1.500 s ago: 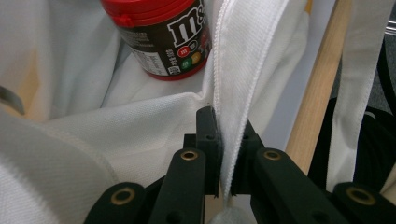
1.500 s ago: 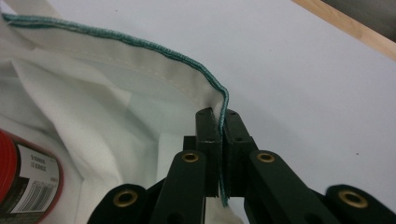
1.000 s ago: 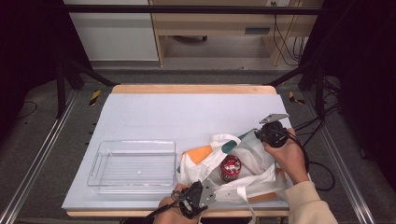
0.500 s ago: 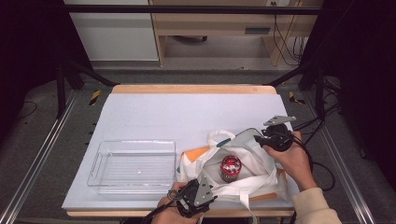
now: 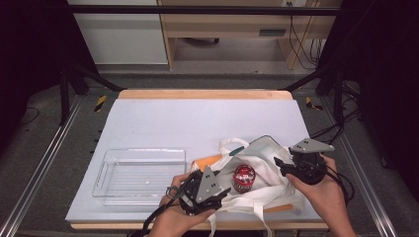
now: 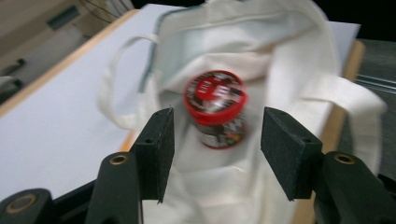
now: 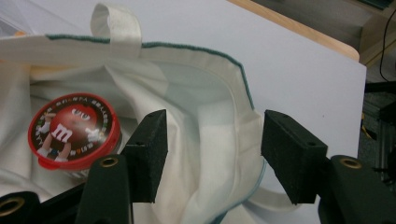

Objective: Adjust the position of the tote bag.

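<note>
A white cloth tote bag with green trim lies slumped at the table's front right. A red-lidded candy jar stands upright in its open mouth. My left gripper hovers at the bag's near left corner, pointing at the jar. Its jaws have just been opening and nothing touches the pads. My right gripper is off the bag's right side. Its jaws have also just been opening. The bag's rim lies beyond them, untouched, with the jar to the left.
A clear plastic tray sits on the white table top to the left of the bag. An orange flat thing pokes out from under the bag. The table's wooden edge runs along the far side.
Both grippers have opened and let go of the bag's edges. The right one has drawn back to the right, the left one has risen. The bag's raised rim has sagged.
</note>
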Available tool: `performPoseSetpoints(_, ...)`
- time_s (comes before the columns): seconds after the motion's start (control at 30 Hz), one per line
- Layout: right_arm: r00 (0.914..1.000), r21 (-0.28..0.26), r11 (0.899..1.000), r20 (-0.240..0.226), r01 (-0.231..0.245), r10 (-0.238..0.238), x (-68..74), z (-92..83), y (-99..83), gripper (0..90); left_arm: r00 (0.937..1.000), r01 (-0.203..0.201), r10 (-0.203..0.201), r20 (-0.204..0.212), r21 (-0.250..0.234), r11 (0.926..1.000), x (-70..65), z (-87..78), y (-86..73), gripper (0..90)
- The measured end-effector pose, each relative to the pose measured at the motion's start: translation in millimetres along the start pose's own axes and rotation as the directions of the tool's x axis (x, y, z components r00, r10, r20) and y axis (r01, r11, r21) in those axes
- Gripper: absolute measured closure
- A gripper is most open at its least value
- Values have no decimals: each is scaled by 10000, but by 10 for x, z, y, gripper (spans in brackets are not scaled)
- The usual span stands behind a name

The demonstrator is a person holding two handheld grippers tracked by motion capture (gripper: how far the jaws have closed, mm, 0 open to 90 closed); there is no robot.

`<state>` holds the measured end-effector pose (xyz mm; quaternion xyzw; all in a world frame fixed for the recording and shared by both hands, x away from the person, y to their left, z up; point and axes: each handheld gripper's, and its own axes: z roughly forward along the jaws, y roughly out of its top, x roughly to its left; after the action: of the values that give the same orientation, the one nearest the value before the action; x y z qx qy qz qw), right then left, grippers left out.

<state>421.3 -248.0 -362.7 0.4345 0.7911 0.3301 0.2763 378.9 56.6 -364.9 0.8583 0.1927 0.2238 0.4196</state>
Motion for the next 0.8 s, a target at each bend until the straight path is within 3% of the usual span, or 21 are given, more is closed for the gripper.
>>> performPoseSetpoints(0.07, 9997, 134, 9996, 119, -235, 233, 17, -32, -69, 405, 9998, 62, -59, -185, 134, 9999, 91, 51, 41, 442)
performPoseSetpoints(0.27, 9975, 403, 9967, 59, -700, 698, 57, -28, -273, 381, 9999, 132, -128, -46, 927, 9956, 203, 352, 70, 425)
performPoseSetpoints(0.4, 9975, 780, 9945, 137, -704, 695, 82, -1, -406, 415, 10000, -4, 16, -72, 1670, 9860, 260, 518, 29, 547)
performPoseSetpoints(0.53, 9992, 1407, 9892, 100, -406, 396, 111, -5, -530, 606, 9997, 228, -203, -143, 2099, 9775, 337, 599, -17, 763)
performPoseSetpoints(0.57, 9996, 1497, 9884, 66, -265, 258, 120, -3, -563, 696, 9997, 211, -181, -158, 2144, 9765, 350, 597, -19, 780)
performPoseSetpoints(0.67, 9999, 1433, 9896, 74, -120, 111, 132, 6, -631, 816, 9995, 217, -161, -282, 2097, 9775, 369, 598, -17, 806)
performPoseSetpoints(0.8, 9995, 1382, 9904, 304, -21, -21, 106, -54, -632, 839, 9979, 223, -97, -646, 1985, 9798, 449, 553, 42, 819)
